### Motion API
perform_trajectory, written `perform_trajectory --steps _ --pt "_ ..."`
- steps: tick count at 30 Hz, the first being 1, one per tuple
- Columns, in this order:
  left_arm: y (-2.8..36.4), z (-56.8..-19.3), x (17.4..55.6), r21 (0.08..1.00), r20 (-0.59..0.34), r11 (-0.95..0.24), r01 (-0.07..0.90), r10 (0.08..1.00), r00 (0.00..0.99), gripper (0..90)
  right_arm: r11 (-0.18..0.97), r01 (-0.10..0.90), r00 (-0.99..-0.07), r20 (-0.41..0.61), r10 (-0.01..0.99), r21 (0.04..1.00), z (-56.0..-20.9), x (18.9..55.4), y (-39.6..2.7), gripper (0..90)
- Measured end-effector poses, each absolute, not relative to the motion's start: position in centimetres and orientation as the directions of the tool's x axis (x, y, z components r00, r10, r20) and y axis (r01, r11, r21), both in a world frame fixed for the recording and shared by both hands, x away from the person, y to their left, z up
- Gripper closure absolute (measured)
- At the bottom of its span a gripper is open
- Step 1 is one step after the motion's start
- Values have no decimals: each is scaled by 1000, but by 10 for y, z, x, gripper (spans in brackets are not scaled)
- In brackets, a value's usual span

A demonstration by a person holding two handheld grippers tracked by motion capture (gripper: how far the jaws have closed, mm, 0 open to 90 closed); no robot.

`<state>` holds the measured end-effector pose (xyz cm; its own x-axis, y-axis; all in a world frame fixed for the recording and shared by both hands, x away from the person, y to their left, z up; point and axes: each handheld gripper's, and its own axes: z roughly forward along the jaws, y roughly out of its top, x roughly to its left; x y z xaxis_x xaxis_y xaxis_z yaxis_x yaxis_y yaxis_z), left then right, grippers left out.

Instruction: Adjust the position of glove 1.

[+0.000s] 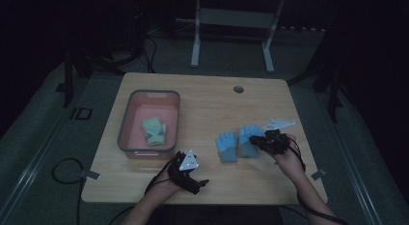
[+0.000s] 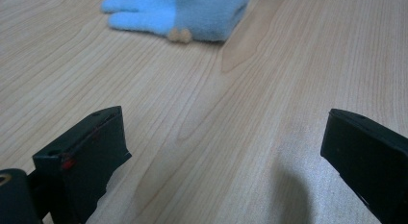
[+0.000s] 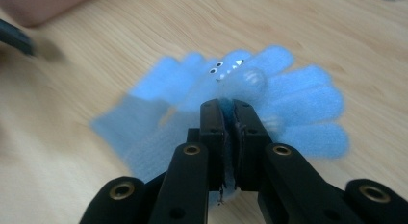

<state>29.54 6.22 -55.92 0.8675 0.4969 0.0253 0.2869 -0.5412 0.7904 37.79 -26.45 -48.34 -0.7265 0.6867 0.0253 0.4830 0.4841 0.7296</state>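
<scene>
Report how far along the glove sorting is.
Done: one green patterned glove lies in the pink plastic bin. In hand: the right gripper is shut on a fuzzy blue glove. Left: the second blue glove on the wooden table; the left gripper is open.

Tabletop (image 1: 202, 97): pale wood with visible grain, smooth, faint satin sheen. Blue gloves, one at 3 o'clock of the other (image 1: 250, 139) (image 1: 227, 147): soft fuzzy knit cloth, matt. Bin (image 1: 126, 121) at 9 o'clock of them: smooth plastic, pink inside, grey rim. Right claw (image 3: 229, 113) and left claw (image 2: 226, 152): matt black plastic with brass-coloured metal rivets.
</scene>
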Motion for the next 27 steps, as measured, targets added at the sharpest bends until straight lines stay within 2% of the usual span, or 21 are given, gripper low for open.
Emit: perform_trajectory --steps 6,11,20,27 --pt "62 -559 295 791 31 -543 282 496 868 20 487 437 -781 50 623 756 -468 375 -245 847" --pt "63 -559 295 795 28 -537 283 499 866 20 508 416 -809 52 585 755 -468 376 -233 847" --pt "62 -559 294 795 43 -543 271 495 868 20 541 423 -847 106 521 727 -490 390 -215 844" --pt "61 -559 294 790 46 -550 271 495 868 20 587 444 -847 104 521 677 -517 401 -208 835"
